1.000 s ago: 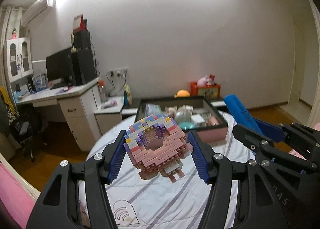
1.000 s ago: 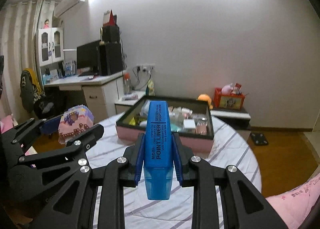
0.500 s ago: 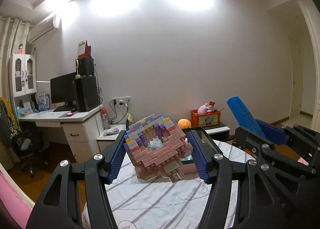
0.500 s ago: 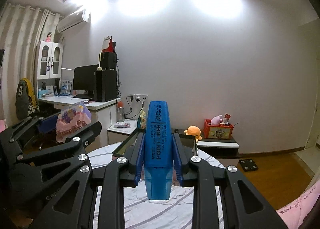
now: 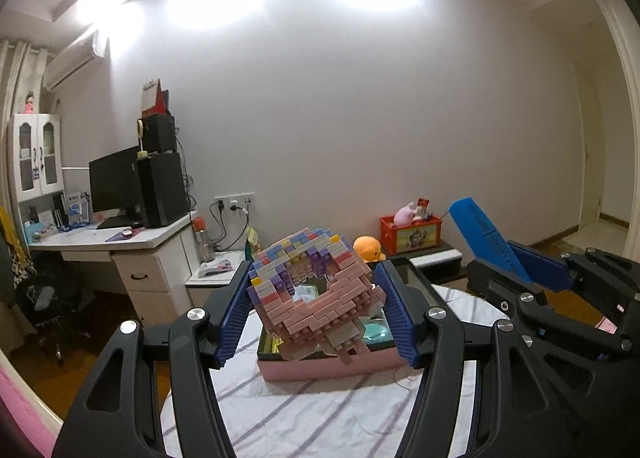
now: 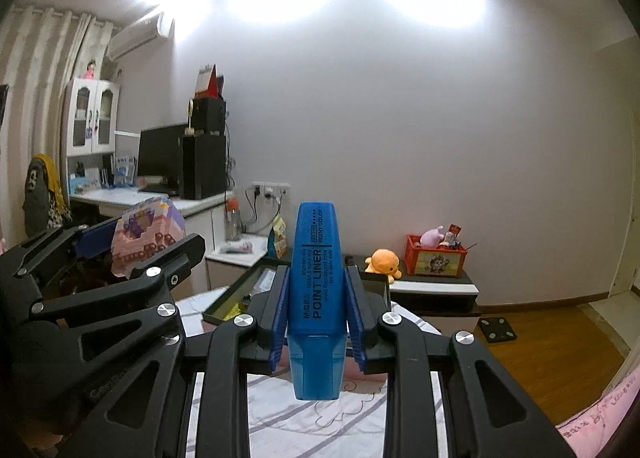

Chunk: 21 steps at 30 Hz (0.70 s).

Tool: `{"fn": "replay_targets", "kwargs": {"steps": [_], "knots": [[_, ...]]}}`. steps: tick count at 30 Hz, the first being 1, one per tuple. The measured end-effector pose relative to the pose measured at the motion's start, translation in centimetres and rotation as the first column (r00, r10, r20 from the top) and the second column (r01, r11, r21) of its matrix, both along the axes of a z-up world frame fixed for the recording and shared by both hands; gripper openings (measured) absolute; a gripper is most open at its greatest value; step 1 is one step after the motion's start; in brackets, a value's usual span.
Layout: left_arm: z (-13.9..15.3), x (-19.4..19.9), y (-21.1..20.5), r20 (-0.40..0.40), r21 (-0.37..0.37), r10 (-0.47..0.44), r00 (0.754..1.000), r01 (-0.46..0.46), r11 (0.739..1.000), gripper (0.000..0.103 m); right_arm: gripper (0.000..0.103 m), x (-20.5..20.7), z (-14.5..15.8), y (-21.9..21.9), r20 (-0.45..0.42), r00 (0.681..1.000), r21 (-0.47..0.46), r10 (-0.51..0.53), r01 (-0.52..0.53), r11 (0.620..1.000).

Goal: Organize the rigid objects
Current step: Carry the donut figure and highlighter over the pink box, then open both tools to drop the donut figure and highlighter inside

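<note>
A ring-shaped brick model (image 5: 316, 294) in pink and pastel blocks sits clamped between the blue pads of the left tongs (image 5: 316, 312), held in the air above the near edge of a pink storage box (image 5: 320, 370). The right tongs (image 6: 316, 312) grip a blue highlighter (image 6: 317, 298), pointing up and away. The box rests on the striped cloth of the round tabletop (image 5: 304, 418), holding small items.

Pink-sided tray (image 5: 320, 372) straight ahead on striped table (image 5: 304, 418), open air above it.
</note>
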State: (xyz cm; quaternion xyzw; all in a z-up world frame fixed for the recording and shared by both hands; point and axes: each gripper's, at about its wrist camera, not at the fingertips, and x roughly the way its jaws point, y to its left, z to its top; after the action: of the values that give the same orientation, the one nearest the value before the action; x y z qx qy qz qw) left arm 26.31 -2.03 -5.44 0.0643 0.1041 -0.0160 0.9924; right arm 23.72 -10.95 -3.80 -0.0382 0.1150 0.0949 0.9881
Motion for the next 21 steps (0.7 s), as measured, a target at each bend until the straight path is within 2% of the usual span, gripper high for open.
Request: {"fn": "replay_targets", "kwargs": {"steps": [3,6,8,14,17,21], "knots": [[-1.0,3.8,-0.2,-0.050,0.018,-0.012,0.999,0.013,1.000,0.062,0.027,3.2,-0.9,-0.2,-0.049,0.999,-0.001,0.004,-0.004,1.000],[-2.5,8.6,0.2,-0.146,0.006,-0.036,0.989,0.037,0.999,0.062,0.027,7.0,-1.9,-0.2,-0.102,0.995,-0.021,-0.005,0.003,1.000],[-3.6,11.3,0.0,-0.184,0.024,-0.022,0.983,0.027,0.999,0.062,0.027,9.5,-2.8,-0.2,-0.136,0.991,-0.037,-0.012,0.007,0.999],[-8.2,19.2,-0.8,-0.334,0.060,-0.002,0.942,0.024,0.998,0.062,0.027,17.0,-7.0,-0.3,-0.269,0.962,-0.094,-0.049,0.025,0.995],[-9.8,21.3,-1.3,-0.387,0.078,0.008,0.922,0.024,0.997,0.063,0.027,19.3,-8.7,-0.4,-0.318,0.946,-0.123,-0.065,0.026,0.992],[-10.7,22.8,-1.6,-0.400,0.093,0.010,0.916,0.030,0.995,0.063,0.027,20.9,-10.2,-0.8,-0.353,0.933,-0.135,-0.074,0.027,0.990]]}}
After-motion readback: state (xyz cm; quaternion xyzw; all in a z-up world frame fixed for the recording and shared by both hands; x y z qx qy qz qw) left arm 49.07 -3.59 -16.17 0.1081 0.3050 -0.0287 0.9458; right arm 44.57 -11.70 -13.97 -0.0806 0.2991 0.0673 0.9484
